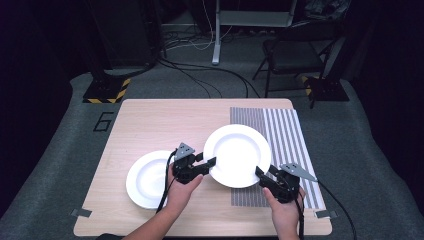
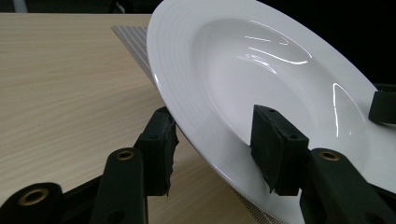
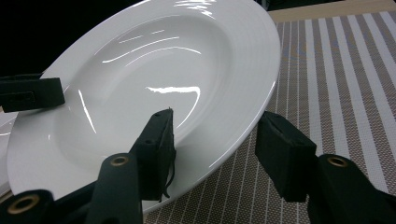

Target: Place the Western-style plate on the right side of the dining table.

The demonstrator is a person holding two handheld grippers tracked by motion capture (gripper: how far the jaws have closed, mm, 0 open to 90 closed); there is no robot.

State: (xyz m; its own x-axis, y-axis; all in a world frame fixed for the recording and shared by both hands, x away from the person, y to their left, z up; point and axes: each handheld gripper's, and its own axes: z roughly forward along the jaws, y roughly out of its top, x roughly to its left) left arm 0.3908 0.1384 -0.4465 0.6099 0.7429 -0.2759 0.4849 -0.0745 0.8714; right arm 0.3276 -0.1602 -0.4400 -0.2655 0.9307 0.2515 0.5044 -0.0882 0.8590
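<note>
Two grippers, left [image 1: 209, 163] and right [image 1: 261, 173], hold a white plate [image 1: 237, 154] by opposite rim edges (fingers clamped), aloft over the surface [image 1: 150, 120]; next, probably stacking onto the second plate [image 1: 145, 180].

The round glossy ceramic plate [image 1: 238, 154] held over the table was plain white, as was the second round white plate [image 1: 146, 178] beside it. The rectangular woven placemat [image 1: 287, 135] carried grey and white stripes. The wooden tabletop [image 1: 150, 125] was pale beige with fine grain. Both two-jaw grippers, left [image 1: 211, 162] and right [image 1: 260, 172], were matt black.
</note>
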